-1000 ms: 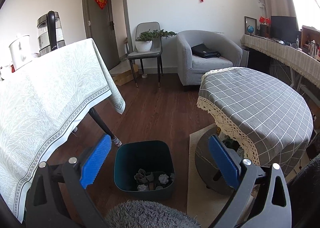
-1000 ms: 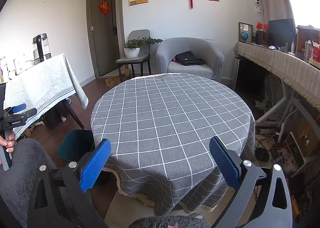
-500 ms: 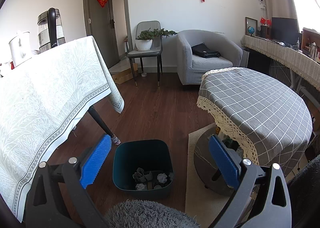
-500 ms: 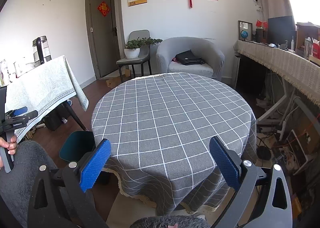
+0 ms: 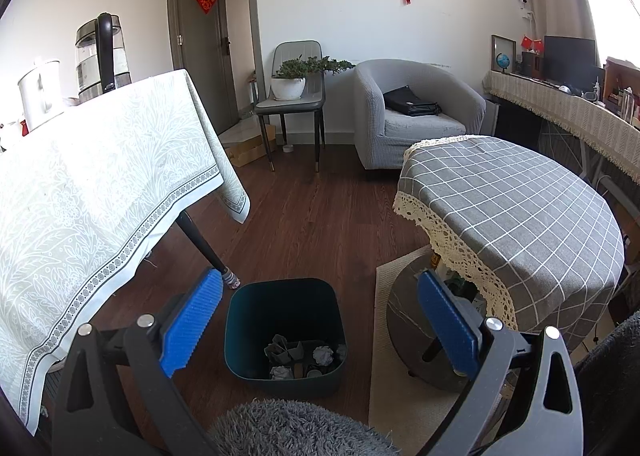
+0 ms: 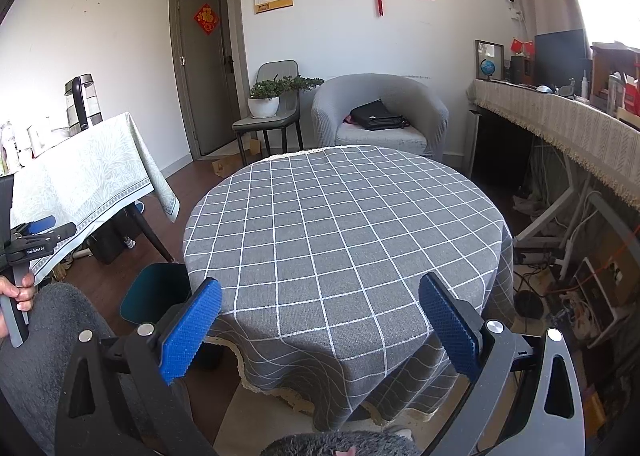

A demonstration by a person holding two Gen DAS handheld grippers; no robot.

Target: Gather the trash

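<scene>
Left gripper (image 5: 320, 320) jaws wide apart, empty, angled down over teal bin (image 5: 285, 332) sitting between its fingers; crumpled paper trash (image 5: 302, 354) lies inside bin. Right gripper (image 6: 320, 326) jaws wide apart, empty, level over round checked table (image 6: 348, 232). Versus 1 s ago: both views nearly unchanged, left drifted slightly.

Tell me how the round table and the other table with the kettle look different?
The round table wears a grey cloth with white squares and a lacy edge; the long table wears a pale green leafy cloth with a patterned border. The round table's top shows nothing on it; the long table holds a glass kettle and a white jug. Both are covered by hanging cloths.
</scene>
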